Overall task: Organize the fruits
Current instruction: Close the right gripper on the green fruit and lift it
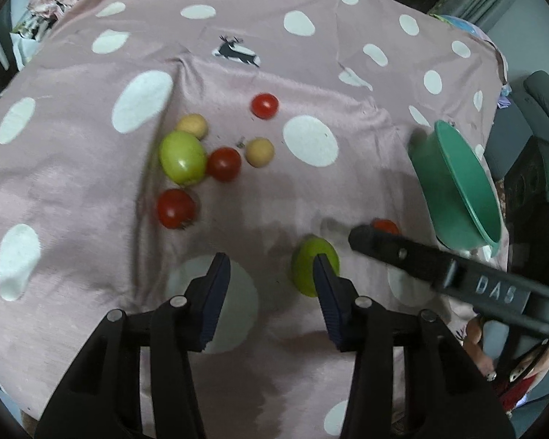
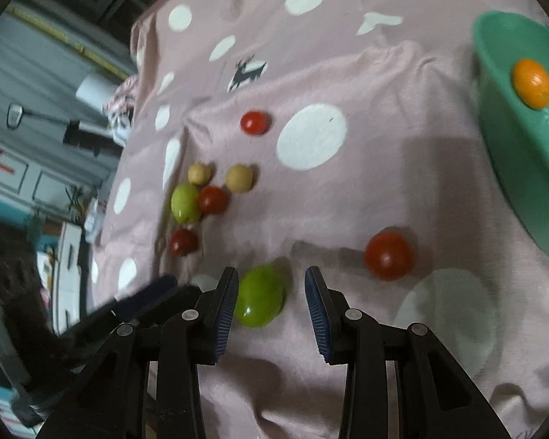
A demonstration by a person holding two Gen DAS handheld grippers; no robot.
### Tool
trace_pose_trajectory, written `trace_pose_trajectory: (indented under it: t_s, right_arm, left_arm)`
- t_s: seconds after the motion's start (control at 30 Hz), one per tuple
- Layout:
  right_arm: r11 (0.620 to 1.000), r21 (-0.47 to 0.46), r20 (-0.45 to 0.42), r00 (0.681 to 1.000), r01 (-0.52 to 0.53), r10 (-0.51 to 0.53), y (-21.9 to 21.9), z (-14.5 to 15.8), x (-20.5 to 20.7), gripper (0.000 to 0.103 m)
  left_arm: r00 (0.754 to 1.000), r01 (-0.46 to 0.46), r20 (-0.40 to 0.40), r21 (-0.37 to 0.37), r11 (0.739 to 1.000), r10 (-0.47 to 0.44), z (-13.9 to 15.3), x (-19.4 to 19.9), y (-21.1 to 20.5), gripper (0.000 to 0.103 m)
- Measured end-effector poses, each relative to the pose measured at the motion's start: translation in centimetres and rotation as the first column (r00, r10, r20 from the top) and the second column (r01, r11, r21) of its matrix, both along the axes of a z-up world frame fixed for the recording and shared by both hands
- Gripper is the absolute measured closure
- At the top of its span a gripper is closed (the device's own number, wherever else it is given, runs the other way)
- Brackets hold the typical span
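In the left wrist view, the left gripper (image 1: 271, 267) is seen spread over the pink dotted cloth (image 1: 91, 190), with nothing between its pads; a green fruit (image 1: 307, 259) lies just behind its right finger, partly hidden by it. The right gripper (image 1: 358, 237) is seen only from the side there, entering from four o'clock, so its gap cannot be judged in that view. In the right wrist view the right gripper (image 2: 271, 278) is shown spread as well, and the same green fruit (image 2: 261, 298) is seen whole, smooth and glossy, just beside the left pad at the mouth of the gap, not pinched. A red tomato (image 2: 388, 254) is shown clearly at two o'clock from it; in the left view it is mostly hidden behind the right gripper's tip. Farther out, at eleven o'clock, a cluster is seen in both views: a second green fruit (image 1: 182, 157) touching a red tomato (image 1: 223, 164), two pale yellowish fruits, one more tomato nearer and one farther. The green bowl (image 2: 523, 168) stands at one o'clock; only the right view shows the orange fruit (image 2: 532, 82) inside it.
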State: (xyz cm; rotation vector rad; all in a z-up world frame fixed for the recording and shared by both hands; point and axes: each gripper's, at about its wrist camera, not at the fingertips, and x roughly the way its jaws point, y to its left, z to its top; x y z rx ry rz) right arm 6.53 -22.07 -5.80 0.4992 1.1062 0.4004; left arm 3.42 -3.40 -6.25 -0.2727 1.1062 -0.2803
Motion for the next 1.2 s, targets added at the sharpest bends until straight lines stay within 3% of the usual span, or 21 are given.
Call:
trace_pose_trajectory:
  t_s: [0.3,0.43,0.83,1.03,1.2]
  right_arm:
    - [0.998,0.055,-0.024,0.999,-0.020,0.021,1.0,-0.6,0.6,0.065]
    - [0.997,0.066,-0.048,0.998,-0.044,0.047,1.4,-1.1,0.6,0.065]
    - [0.996,0.063,-0.094,0.993,-0.065,0.071,1.8,-2.2,1.0,0.065]
    - [0.997,0.032,-0.060,0.996,-0.067,0.069,2.0,-2.0,0.8,0.064]
    - [0.997,0.024,-0.008,0.998,-0.067,0.068,1.9,-1.0,0.3,0.064]
  left_arm:
    - [0.996,0.038,-0.076,-0.066,0.997,-0.043,-1.9,0.3,-1.9,0.058]
    - [0.995,0.053,-0.086,-0.054,0.997,-0.058,-2.5,0.4,-2.8,0.060]
    - [0.997,0.061,-0.053,-0.030,0.998,-0.062,-2.9,0.7,-3.5,0.070]
    - [0.997,0.059,-0.039,-0.029,0.998,-0.061,-2.8,0.8,-3.5,0.069]
    - [0.998,0.068,0.017,-0.008,0.998,-0.068,-1.5,0.4,-3.6,0.069]
